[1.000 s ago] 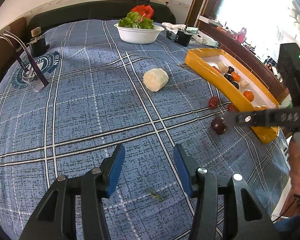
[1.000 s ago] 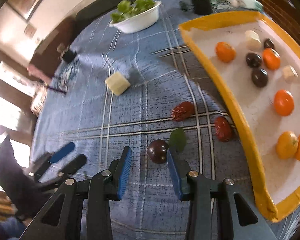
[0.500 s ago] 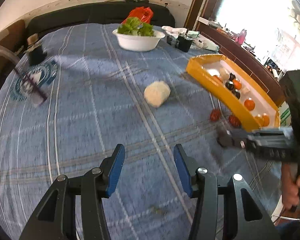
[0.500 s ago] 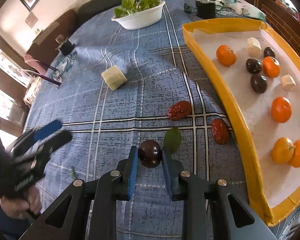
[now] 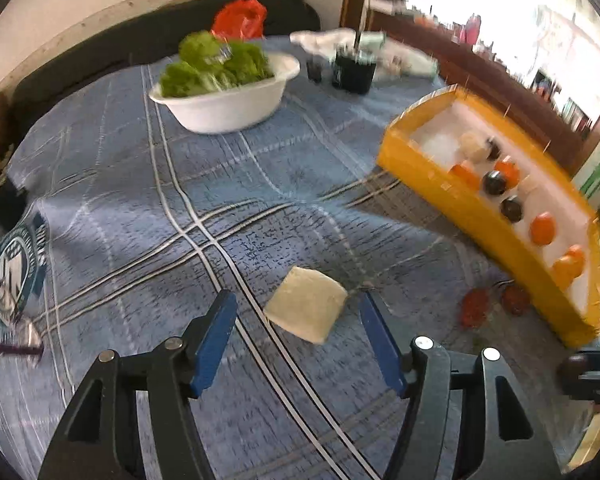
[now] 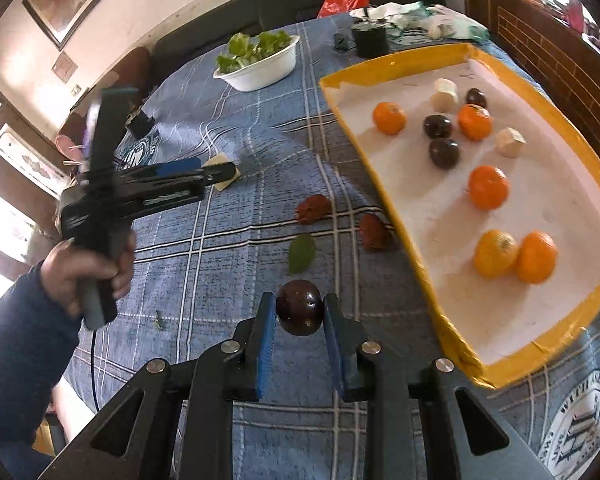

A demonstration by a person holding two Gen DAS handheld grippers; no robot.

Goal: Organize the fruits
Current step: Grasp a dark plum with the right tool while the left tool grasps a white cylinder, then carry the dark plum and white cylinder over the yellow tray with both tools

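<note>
The right gripper point(image 6: 300, 314) is clamped on a dark round fruit point(image 6: 299, 312), its blue pads pressing both sides — the fruit sits above the blue plaid cloth point(image 6: 228, 256) that covers the surface. Just ahead of it lie a green leaf point(image 6: 301, 253) and two red dates point(image 6: 313, 208), both close to the near wall of the yellow tray point(image 6: 384, 196). Inside the tray sit several oranges point(image 6: 488, 187), three more dark fruits point(image 6: 443, 153) and two pale chunks point(image 6: 509, 142).

The left gripper point(image 5: 298, 336) has just been opening and stands fairly wide, nothing pressed between its pads; a pale cream block point(image 5: 305, 310) lies on the cloth between the fingertips (the view is motion-blurred). A hand point(image 6: 86, 268) in a dark sleeve grips its handle. Farther back stands a white bowl point(image 5: 228, 106) of green leaves.
</note>
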